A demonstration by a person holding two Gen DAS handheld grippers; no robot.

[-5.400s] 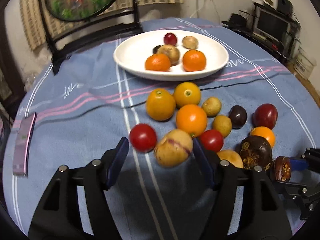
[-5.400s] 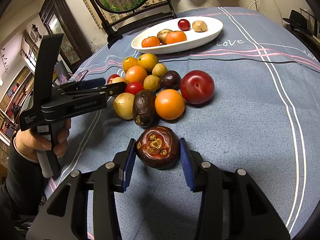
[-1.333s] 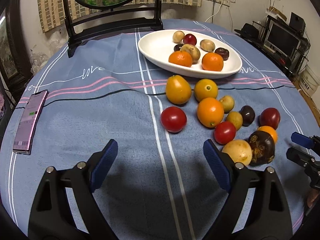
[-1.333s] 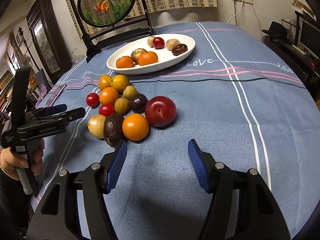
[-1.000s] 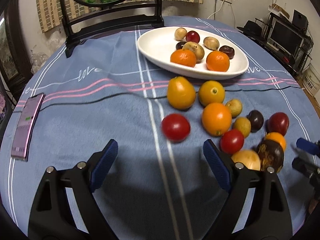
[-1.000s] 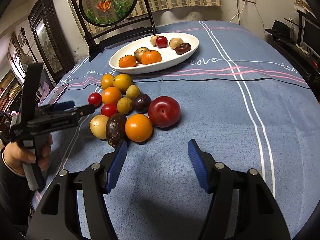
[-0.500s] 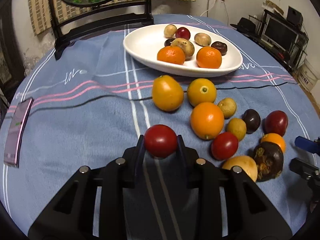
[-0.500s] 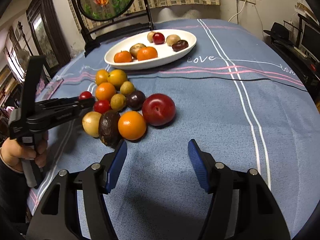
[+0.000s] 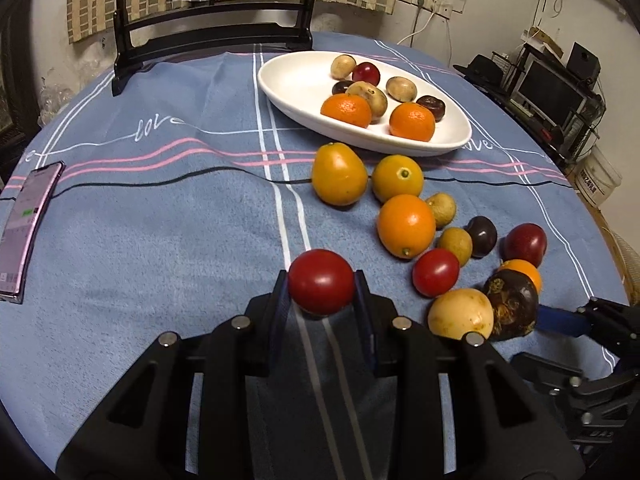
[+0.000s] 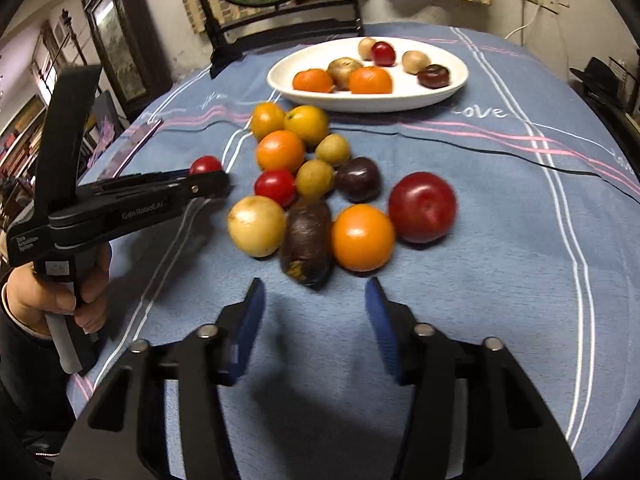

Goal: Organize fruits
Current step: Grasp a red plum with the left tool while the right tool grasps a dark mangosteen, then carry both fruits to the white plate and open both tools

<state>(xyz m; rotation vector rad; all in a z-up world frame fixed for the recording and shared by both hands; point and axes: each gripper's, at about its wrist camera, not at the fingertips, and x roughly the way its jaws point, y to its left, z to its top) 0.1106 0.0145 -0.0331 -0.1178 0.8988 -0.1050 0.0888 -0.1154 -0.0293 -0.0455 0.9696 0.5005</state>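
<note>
My left gripper (image 9: 321, 292) is shut on a red tomato (image 9: 321, 281) and holds it just above the blue tablecloth; the tomato also shows in the right wrist view (image 10: 205, 165). A white oval plate (image 9: 288, 80) at the back holds several fruits. A cluster of loose fruits lies on the cloth: oranges (image 9: 406, 226), a red plum (image 10: 422, 201), a dark wrinkled fruit (image 10: 306, 236), a pale yellow fruit (image 10: 256, 226). My right gripper (image 10: 314, 320) is open and empty, just in front of the dark fruit.
A phone (image 9: 24, 224) lies at the table's left edge. A dark stand with a round fish-tank picture (image 9: 212, 36) stands behind the plate. The tablecloth (image 9: 160, 220) is blue with striped lines. Shelves and a monitor (image 9: 556, 88) are off to the right.
My left gripper closed on the red tomato and lifted it slightly. My right gripper moved forward toward the dark fruit and stays open.
</note>
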